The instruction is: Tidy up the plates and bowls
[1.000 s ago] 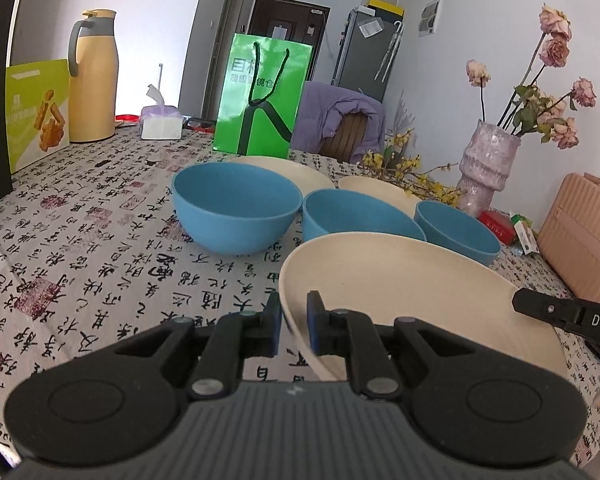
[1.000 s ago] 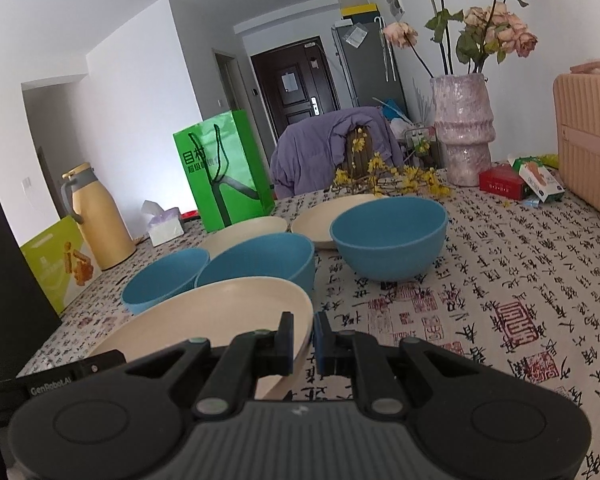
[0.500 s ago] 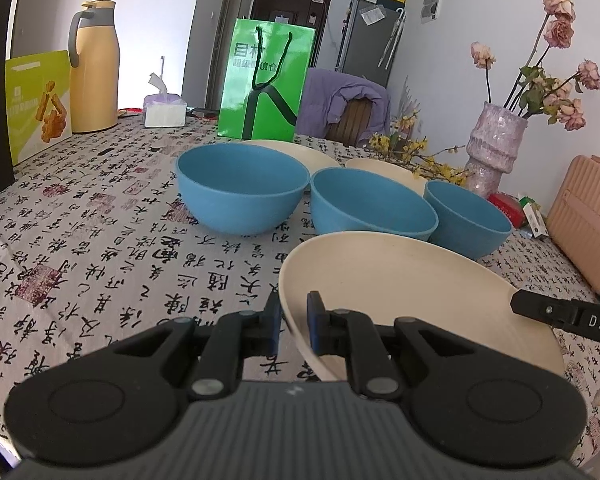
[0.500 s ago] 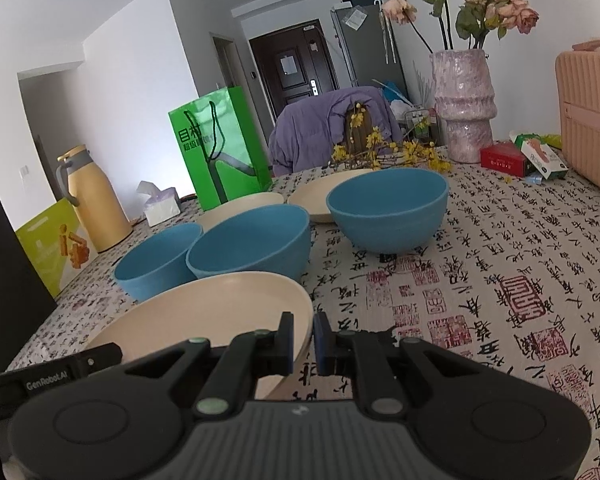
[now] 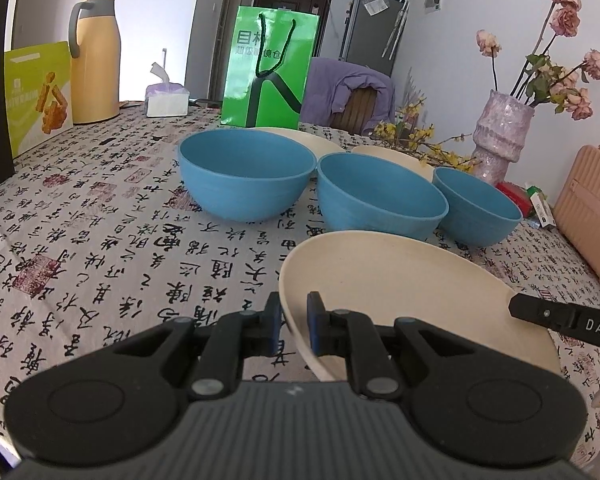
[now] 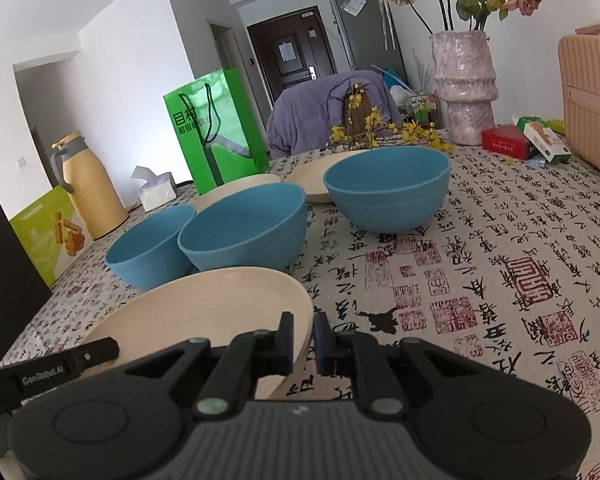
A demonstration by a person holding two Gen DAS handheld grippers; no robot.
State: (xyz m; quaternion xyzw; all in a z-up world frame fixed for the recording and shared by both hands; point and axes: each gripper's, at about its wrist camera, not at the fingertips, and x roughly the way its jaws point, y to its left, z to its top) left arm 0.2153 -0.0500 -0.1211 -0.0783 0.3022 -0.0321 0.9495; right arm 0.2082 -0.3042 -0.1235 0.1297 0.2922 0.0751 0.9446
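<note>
A large cream plate (image 5: 404, 280) (image 6: 204, 308) is held between both grippers just over the patterned tablecloth. My left gripper (image 5: 291, 322) is shut on its left rim, and my right gripper (image 6: 303, 338) is shut on its right rim. Behind the plate stand three blue bowls: a left one (image 5: 246, 172) (image 6: 148, 246), a middle one (image 5: 380, 196) (image 6: 244, 232) and a right one (image 5: 478, 208) (image 6: 388, 186). Two more cream plates (image 5: 296, 138) (image 6: 320, 174) lie behind the bowls, mostly hidden by them.
At the back of the table stand a green paper bag (image 5: 270, 68), a yellow thermos jug (image 5: 92, 56), a tissue box (image 5: 167, 100) and a pink vase of dried roses (image 6: 464, 84). A pink case (image 5: 592, 208) and small boxes (image 6: 524, 142) crowd the right side.
Both grippers have sunk a little with the cream plate still held at its two rims, so the plate sits lower and nearer the tablecloth. The bowls have not moved.
</note>
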